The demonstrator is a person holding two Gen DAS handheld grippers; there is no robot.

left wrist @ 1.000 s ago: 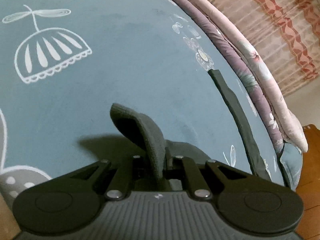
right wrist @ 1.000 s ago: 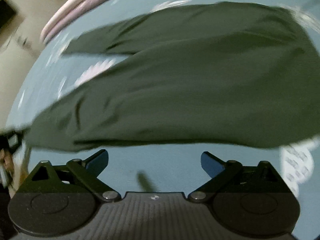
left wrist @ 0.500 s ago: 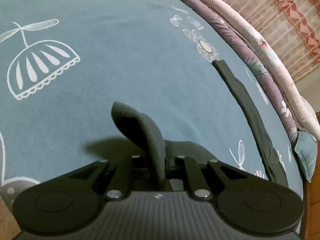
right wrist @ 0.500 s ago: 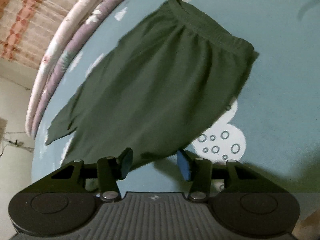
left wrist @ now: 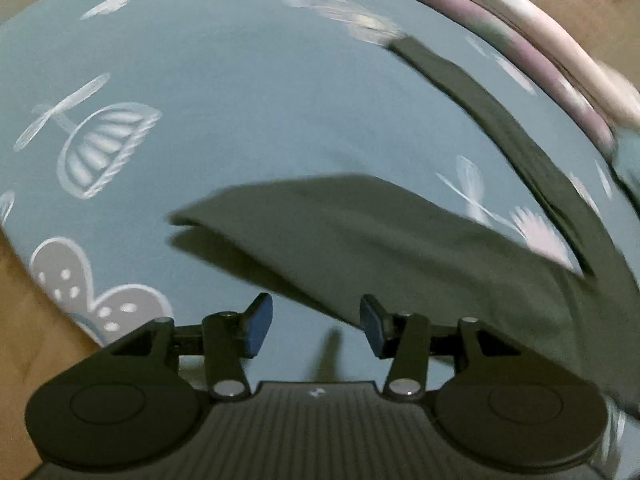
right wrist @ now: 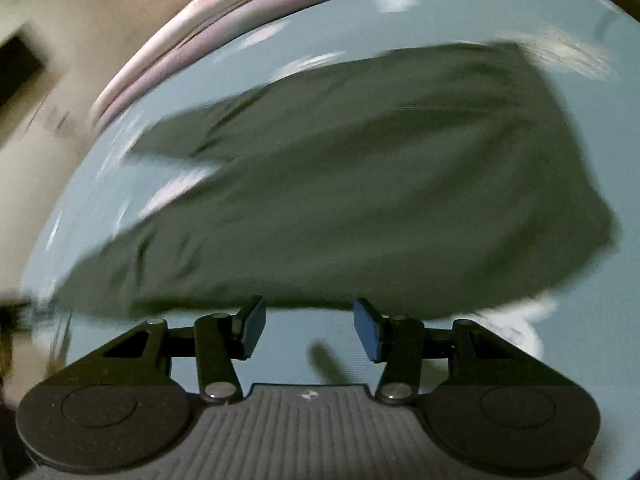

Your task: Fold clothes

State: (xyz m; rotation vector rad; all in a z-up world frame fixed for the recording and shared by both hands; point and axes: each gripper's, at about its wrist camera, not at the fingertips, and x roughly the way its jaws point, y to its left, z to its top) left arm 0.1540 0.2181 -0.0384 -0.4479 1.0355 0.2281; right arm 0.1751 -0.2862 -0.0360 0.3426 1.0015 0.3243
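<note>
Your left gripper [left wrist: 316, 326] is opening and your right gripper [right wrist: 310, 328] sits half-wide, nothing between either pair of fingers. Just beyond them the dark olive-green soft fabric garment [right wrist: 360, 184] lies flat on the blue-grey patterned bed sheet [left wrist: 240, 80]. Looks light, limp, non-slippery: pinch an edge or corner; it'll sag.

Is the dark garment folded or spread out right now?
Folded over, it seems: the garment lies on the bed as a compact slab, one strip trailing. Motion blur hides the layers.
</note>
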